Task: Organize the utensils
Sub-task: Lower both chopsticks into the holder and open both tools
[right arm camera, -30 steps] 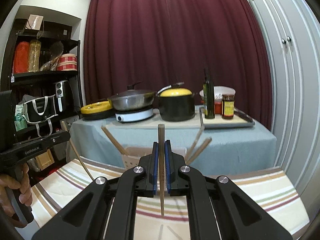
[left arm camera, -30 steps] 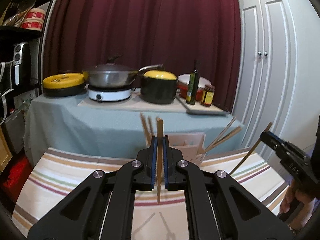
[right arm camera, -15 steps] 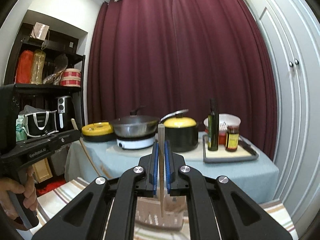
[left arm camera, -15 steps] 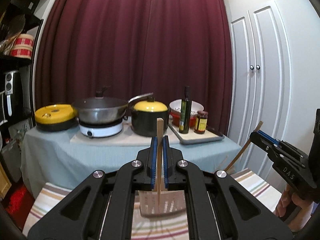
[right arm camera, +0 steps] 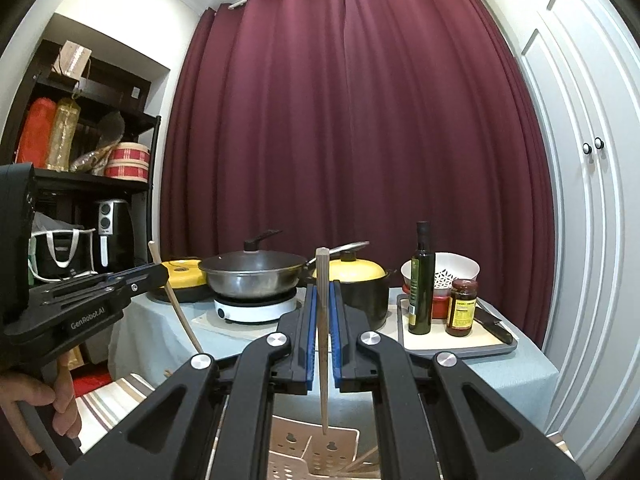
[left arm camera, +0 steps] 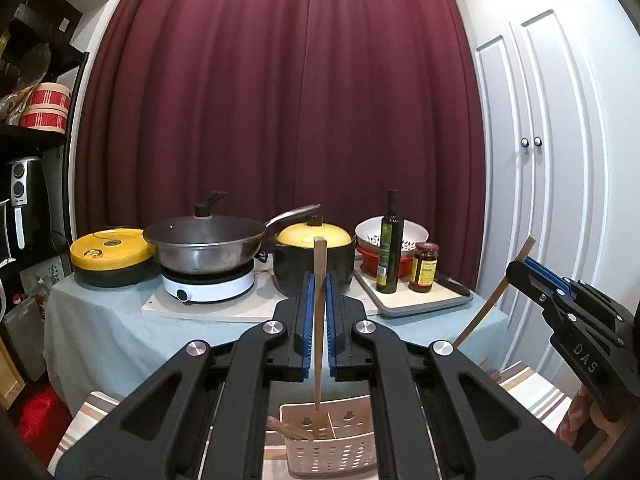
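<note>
Both views are evenly and fairly brightly lit by soft indoor light from above, with only faint shadows. Small glints sit on the wok [left arm camera: 204, 244] and the cupboard [right arm camera: 588, 168] looks slightly overexposed. The curtain [left arm camera: 280, 100] is sharp, as is the far table. Fisheye distortion bows straight lines near the edges, and the corners fall to black.

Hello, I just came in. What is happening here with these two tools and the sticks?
A person holds a gripper in each hand, and each one grips a single wooden chopstick. The left gripper holds its chopstick upright, tip just above the beige utensil holder on the striped cloth. The right gripper holds the other chopstick the same way, above the same holder. More chopsticks already lean inside the holder. Neither held chopstick is released yet.
</note>
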`<state>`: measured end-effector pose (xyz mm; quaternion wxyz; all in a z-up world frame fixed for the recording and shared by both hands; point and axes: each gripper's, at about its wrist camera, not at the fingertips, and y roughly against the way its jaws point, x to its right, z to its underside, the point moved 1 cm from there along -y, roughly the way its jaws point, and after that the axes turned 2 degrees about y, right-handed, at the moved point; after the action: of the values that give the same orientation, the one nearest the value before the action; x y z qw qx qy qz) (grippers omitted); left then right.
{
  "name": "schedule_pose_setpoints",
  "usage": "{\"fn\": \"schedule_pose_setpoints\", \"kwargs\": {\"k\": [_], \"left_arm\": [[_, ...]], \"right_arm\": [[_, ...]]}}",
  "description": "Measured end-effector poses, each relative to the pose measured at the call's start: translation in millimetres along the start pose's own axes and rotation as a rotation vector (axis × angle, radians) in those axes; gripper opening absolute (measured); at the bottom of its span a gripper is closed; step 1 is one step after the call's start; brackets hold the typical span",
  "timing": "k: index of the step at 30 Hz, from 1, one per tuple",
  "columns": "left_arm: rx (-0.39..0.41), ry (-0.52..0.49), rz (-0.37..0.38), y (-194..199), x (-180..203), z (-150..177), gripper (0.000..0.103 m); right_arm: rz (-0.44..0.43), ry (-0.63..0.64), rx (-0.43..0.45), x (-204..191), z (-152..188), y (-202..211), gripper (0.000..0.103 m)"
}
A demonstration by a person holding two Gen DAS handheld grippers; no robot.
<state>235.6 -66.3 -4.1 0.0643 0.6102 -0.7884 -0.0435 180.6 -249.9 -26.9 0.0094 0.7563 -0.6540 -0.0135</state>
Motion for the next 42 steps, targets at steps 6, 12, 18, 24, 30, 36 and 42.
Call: {"fn": "schedule_pose_setpoints", "kwargs": {"k": [6,12,18,24,30,36,42], "left_arm": [[-0.042,0.011,-0.016,-20,-3,14,0.006],[-0.08,0.016,-0.025,-37,-6,34,0.006],[-0.1,0.023,-0.025,-47,-10,49,0.006],[-0.126,-0.001,-0.024,-55,-7,64,0.006],[-0.161,-0.004,-0.024,-63,-6,75,0.006],[-0.18,-0.008,-0.023,-66,-5,79,0.02],[-0.178,-0.009,-0.026,-62,-3,77,0.038]], "right_arm": [[-0.004,-0.014,-0.049,2,17,-17,0.007],[-0.003,-0.031,-0.118,5,40,-33,0.007],[-0.002,-0.04,-0.169,6,58,-44,0.007],[-0.011,-0.041,-0.211,4,75,-54,0.007],[-0.01,-0.04,-0.245,3,86,-60,0.007],[-0.015,-0.048,-0.249,3,84,-58,0.018],[-0.012,-0.043,-0.228,2,78,-53,0.039]]}}
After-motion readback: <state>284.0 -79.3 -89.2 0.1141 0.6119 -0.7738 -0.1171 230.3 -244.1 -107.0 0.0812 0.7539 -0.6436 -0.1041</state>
